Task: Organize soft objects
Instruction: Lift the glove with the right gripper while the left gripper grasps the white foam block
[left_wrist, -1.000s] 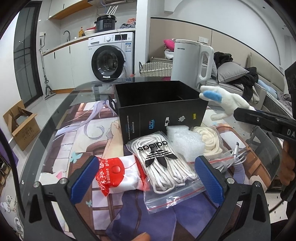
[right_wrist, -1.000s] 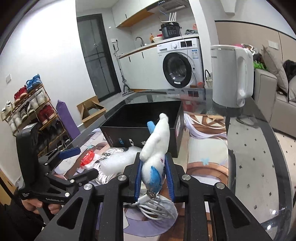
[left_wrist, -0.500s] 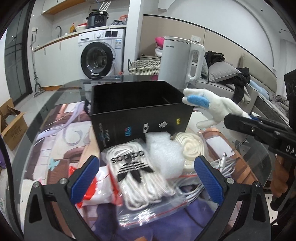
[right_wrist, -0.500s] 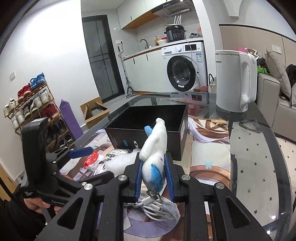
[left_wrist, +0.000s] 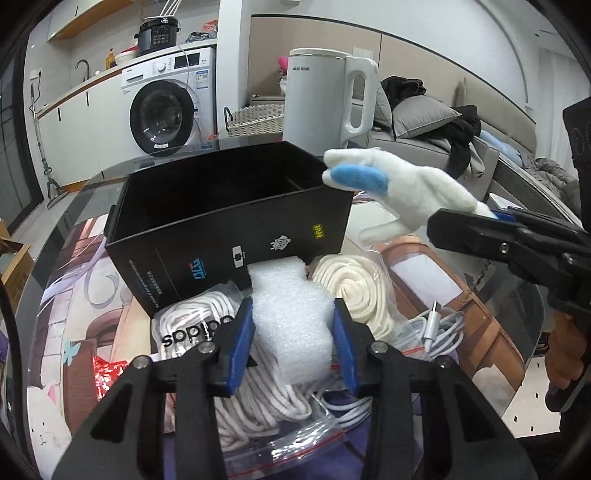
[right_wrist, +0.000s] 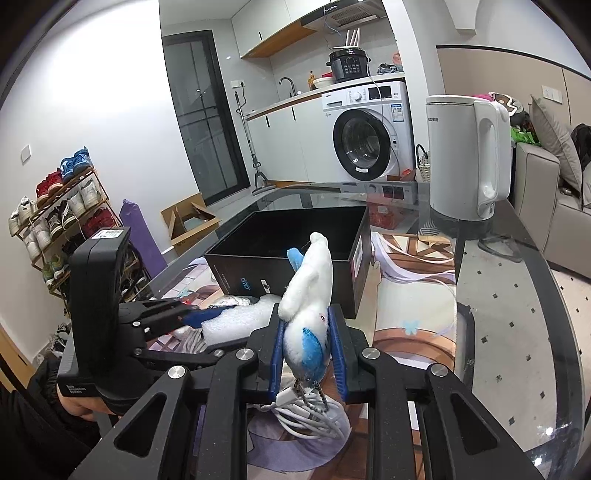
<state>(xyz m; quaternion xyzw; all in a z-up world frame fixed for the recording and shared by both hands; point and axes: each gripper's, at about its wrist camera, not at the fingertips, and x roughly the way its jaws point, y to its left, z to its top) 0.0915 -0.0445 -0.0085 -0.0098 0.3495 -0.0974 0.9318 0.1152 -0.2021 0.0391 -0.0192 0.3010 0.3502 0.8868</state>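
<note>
Left gripper (left_wrist: 293, 339): jaws closing, white foam block (left_wrist: 291, 317) between the blue pads. Both pads sit flush against the block's sides, so it looks gripped. The block rests on top of the pile in front of the black box (left_wrist: 229, 236), its far end against the box's front wall.

Right gripper (right_wrist: 306, 352): clamped tight on a white-and-blue plush toy (right_wrist: 308, 306). The pads pinch the lower blue-patched part and the rest of the body sticks up and forward past the fingertips. From the left wrist camera the toy hangs off the table, level with the box's right rim, its blue ear just beside that corner. It is not inside the box.

The pile under and around the foam:
- zip bag of white laces (left_wrist: 236, 373) with adidas print, left of and under the block
- coiled cream cord (left_wrist: 354, 291), right of the block, touching the box
- white USB cable (left_wrist: 432, 332), further right on the table; a bundle of it also shows under the right gripper
- red foil packet (left_wrist: 107, 373), left edge of the pile, mostly hidden

The box is open-topped and looks empty from the right wrist view. A white electric kettle (right_wrist: 469, 155) stands behind the box, well apart. Everything sits on a glass table (right_wrist: 517, 314) over a printed mat.
</note>
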